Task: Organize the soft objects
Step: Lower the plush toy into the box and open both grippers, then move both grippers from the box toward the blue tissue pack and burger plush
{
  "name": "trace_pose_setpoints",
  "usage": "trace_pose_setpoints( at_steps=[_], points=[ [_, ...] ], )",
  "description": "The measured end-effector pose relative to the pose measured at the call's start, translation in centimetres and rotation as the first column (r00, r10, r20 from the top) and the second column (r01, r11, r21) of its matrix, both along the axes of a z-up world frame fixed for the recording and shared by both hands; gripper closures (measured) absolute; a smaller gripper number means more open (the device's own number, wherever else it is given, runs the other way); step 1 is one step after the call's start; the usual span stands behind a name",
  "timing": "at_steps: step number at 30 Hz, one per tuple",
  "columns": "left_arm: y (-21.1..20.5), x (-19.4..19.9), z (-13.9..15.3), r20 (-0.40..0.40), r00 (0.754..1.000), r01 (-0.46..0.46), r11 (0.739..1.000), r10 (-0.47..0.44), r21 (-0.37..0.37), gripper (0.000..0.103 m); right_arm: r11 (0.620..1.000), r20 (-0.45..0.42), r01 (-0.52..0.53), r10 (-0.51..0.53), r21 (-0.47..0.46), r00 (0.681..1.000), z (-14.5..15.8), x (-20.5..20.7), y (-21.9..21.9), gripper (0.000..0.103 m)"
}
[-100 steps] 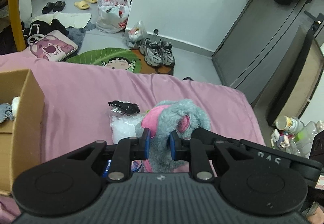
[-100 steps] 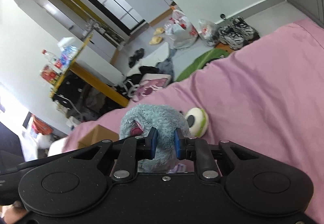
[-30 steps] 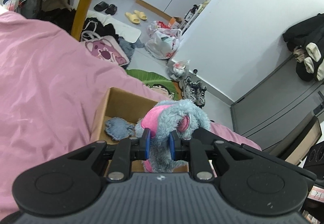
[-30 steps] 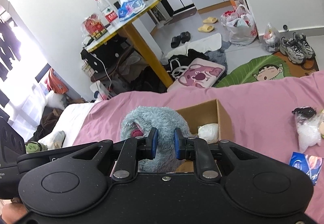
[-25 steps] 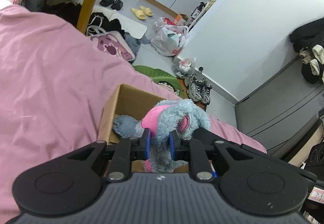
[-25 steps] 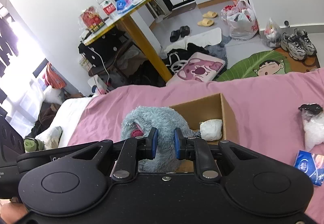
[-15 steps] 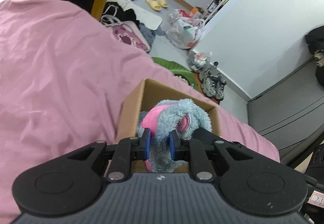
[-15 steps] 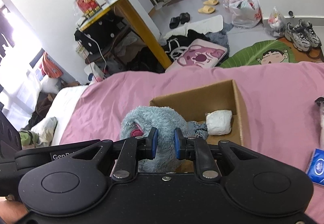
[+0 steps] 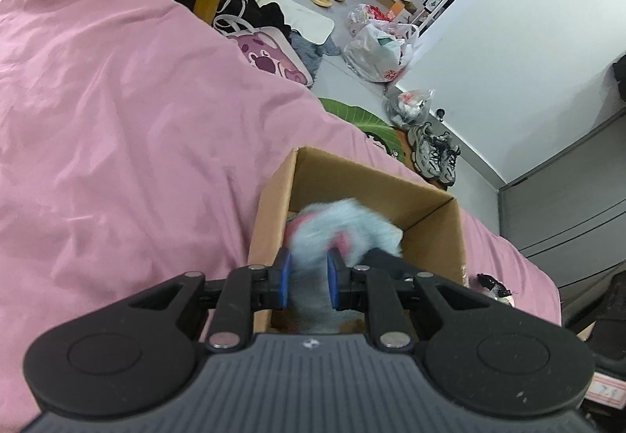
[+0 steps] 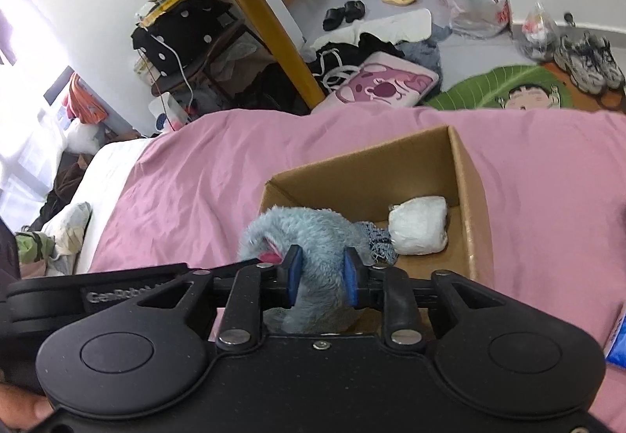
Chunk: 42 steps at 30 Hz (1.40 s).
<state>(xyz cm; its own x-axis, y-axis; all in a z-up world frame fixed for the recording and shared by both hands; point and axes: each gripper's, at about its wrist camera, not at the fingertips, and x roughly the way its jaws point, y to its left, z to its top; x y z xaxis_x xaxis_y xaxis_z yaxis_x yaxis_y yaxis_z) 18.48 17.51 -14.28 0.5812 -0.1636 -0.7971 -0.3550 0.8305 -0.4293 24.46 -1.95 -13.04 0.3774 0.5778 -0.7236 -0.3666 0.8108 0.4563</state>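
Both the left gripper (image 9: 307,278) and right gripper (image 10: 321,272) clench a grey plush toy (image 10: 313,233) over the cardboard box (image 10: 469,175) on a pink bed (image 9: 117,120).

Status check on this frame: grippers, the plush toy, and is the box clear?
Left gripper and right gripper both shut on grey plush toy. Toy over open cardboard box. White bundle already inside, off to one side; nothing blocking.

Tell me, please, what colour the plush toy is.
Grey-blue fur with pink patches; right wrist view shows it best.
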Motion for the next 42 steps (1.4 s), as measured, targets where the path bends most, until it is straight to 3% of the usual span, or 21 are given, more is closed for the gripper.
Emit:
trace_pose_setpoints(
  at_steps=[4, 7, 10, 16, 19, 21, 24, 35, 42],
  points=[
    [-0.4, 0.1, 0.6, 0.003, 1.0, 0.008, 0.998, -0.008, 0.061, 0.083, 1.0, -0.027, 0.011, -0.011, 0.002, 1.0, -0.5, -0.1, 0.1, 0.073],
    [0.1, -0.1, 0.8, -0.005, 1.0, -0.007, 0.999, 0.007, 0.048, 0.082, 1.0, -0.031, 0.02, -0.02, -0.001, 0.999, -0.3, -0.3, -0.1, 0.066],
    [0.2, -0.4, 1.1, -0.017, 1.0, -0.014, 0.998, 0.015, 0.065, 0.081, 1.0, -0.02, 0.03, -0.03, 0.009, 0.999, 0.3, -0.5, -0.7, 0.053],
    [-0.4, -0.7, 2.4, -0.033, 0.999, -0.024, 0.997, 0.027, 0.078, 0.074, 0.999, 0.015, 0.038, -0.038, 0.034, 0.999, 2.0, -1.0, -1.6, 0.041],
    [-0.9, -0.9, 3.3, -0.026, 0.999, -0.029, 0.995, 0.032, 0.097, 0.062, 0.998, 0.027, 0.045, -0.046, 0.043, 0.999, 2.5, -1.3, -2.2, 0.038],
    [-1.2, -1.2, 4.0, -0.017, 0.999, -0.036, 0.992, 0.038, 0.119, 0.046, 0.997, 0.033, 0.049, -0.051, 0.053, 0.998, 2.9, -1.5, -2.9, 0.035],
    [-1.6, -1.7, 4.8, 0.001, 0.999, -0.047, 0.99, 0.047, 0.137, 0.03, 0.996, 0.051, 0.06, -0.063, 0.061, 0.997, 3.6, -1.8, -3.8, 0.025],
    [-4.2, -3.1, 7.2, 0.03, 0.998, -0.053, 0.978, 0.048, 0.2, 0.02, 0.993, 0.1, 0.089, -0.097, 0.077, 0.99, 5.0, -3.4, -7.7, 0.007],
    [-6.0, -4.0, 8.2, 0.048, 0.998, -0.061, 0.97, 0.051, 0.234, 0.011, 0.991, 0.12, 0.117, -0.125, 0.072, 0.985, 5.3, -4.2, -10.9, 0.004]
  ],
)
